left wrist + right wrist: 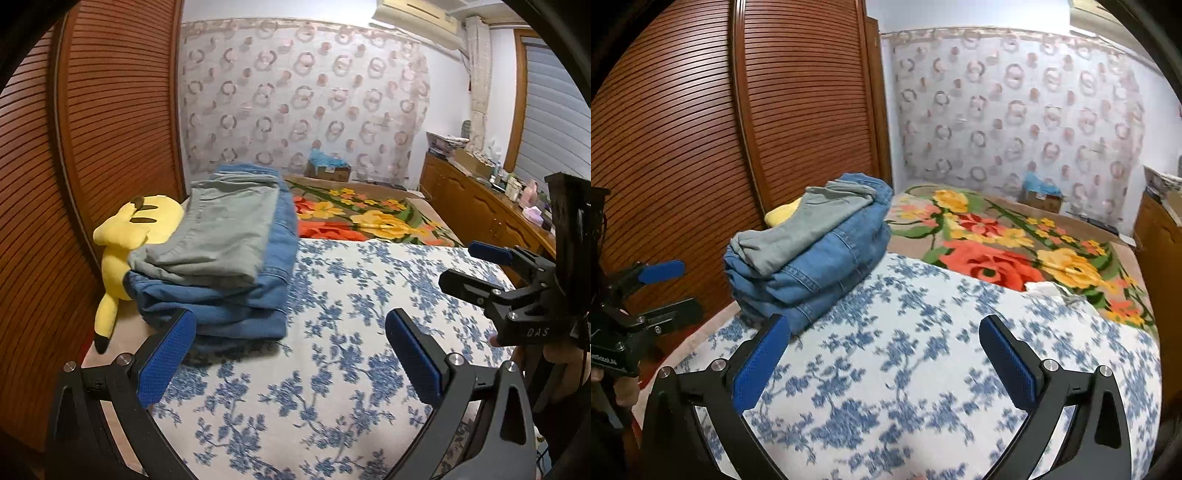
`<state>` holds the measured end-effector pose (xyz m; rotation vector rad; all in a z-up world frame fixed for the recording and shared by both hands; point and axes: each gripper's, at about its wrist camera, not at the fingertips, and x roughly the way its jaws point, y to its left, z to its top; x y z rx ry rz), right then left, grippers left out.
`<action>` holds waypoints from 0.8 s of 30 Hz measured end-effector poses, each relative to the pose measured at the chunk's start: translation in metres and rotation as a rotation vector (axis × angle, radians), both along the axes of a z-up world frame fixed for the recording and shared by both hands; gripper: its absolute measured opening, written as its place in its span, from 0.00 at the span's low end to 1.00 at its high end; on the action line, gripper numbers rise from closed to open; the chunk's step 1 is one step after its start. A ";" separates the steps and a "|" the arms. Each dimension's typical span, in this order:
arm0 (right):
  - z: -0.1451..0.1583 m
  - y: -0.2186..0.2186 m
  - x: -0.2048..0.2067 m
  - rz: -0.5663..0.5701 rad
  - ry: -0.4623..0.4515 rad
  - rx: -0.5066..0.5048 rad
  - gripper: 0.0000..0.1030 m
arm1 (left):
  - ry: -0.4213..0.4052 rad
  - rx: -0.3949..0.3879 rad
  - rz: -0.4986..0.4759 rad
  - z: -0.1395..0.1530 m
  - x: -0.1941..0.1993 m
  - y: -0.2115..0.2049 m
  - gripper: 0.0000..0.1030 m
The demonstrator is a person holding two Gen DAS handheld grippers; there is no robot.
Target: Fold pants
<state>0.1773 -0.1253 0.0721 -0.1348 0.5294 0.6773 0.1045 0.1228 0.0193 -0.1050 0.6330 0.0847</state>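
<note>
Both of my grippers stand with their fingers wide apart and nothing between the blue pads. My left gripper hangs over the white bedspread with blue flowers; its left pad sits just in front of the lower edge of the folded stack, and I cannot tell whether it touches the cloth. My right gripper hangs over the same bedspread, its left pad close to the near corner of the stack. Each gripper appears in the other's view: the right one at the right edge of the left wrist view, the left one at the left edge of the right wrist view, both empty. The folded grey-green pants lie flat on top of folded blue jeans, forming one stack at the left side of the bed, beside the brown louvred wardrobe door. A yellow plush toy lies against the far-left side of the stack, partly under it. Beyond the bedspread lies a blanket with orange and yellow flowers. A cardboard box stands by the patterned curtain at the far end.
</note>
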 end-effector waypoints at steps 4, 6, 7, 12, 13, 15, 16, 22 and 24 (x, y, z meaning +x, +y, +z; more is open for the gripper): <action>-0.002 -0.018 -0.019 -0.034 -0.004 0.008 0.99 | -0.001 0.005 -0.027 -0.003 -0.007 -0.017 1.00; -0.003 -0.025 -0.029 -0.052 -0.004 0.012 0.99 | -0.002 0.007 -0.039 -0.004 -0.010 -0.023 1.00; -0.003 -0.028 -0.034 -0.060 -0.006 0.016 0.99 | -0.002 0.006 -0.047 -0.004 -0.011 -0.028 1.00; -0.001 -0.045 -0.061 -0.115 -0.015 0.024 0.99 | -0.015 0.004 -0.083 -0.003 -0.019 -0.048 1.00; 0.001 -0.048 -0.067 -0.122 -0.019 0.032 0.99 | -0.018 0.005 -0.091 -0.002 -0.022 -0.054 1.00; 0.004 -0.055 -0.078 -0.141 -0.025 0.040 0.99 | -0.021 0.006 -0.103 -0.002 -0.025 -0.062 1.00; 0.005 -0.060 -0.085 -0.153 -0.030 0.044 0.99 | -0.022 0.008 -0.113 -0.001 -0.028 -0.067 1.00; 0.010 -0.093 -0.120 -0.231 -0.049 0.074 0.99 | -0.037 0.014 -0.140 0.005 -0.041 -0.088 1.00; 0.013 -0.103 -0.126 -0.255 -0.053 0.083 0.99 | -0.045 0.010 -0.148 0.009 -0.045 -0.093 1.00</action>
